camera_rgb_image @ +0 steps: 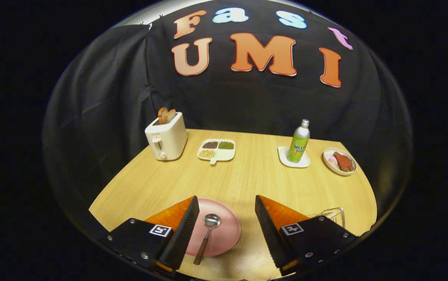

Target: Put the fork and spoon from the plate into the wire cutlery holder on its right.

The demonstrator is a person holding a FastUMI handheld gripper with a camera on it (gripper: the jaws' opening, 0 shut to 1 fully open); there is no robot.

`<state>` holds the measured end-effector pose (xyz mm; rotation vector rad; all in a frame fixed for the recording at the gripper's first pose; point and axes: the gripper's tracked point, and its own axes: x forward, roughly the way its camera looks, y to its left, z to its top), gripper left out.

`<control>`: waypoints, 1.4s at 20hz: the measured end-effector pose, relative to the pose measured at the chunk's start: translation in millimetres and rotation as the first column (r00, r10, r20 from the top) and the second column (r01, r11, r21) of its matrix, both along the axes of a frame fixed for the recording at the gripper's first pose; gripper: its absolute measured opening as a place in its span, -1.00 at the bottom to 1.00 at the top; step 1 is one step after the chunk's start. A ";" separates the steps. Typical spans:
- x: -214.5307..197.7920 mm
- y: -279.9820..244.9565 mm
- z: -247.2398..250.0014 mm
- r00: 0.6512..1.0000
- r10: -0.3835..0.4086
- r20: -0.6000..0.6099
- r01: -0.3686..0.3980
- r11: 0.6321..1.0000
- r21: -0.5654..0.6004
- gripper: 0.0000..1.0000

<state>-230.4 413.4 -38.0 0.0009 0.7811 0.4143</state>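
A pink plate (225, 230) lies on the wooden table, partly under my left finger (181, 230). On it rests a spoon (207, 234) with a silver bowl and a brown handle, the handle pointing toward me, lying between my fingers and close to the left one. The wire cutlery holder (335, 214) peeks out just behind my right finger (272, 230), to the right of the plate, mostly hidden. My gripper (227, 203) hangs above the plate, wide open, with nothing held. I see no fork.
At the back of the table stand a white toaster (166, 139) with bread, a divided white dish (216, 150) of beans, a green bottle (298, 142) on a white coaster, and a bowl of food (340, 161).
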 end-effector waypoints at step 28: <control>-85.1 22.6 -133.5 0.858 0.028 -0.512 -0.092 0.991 -0.101 -0.83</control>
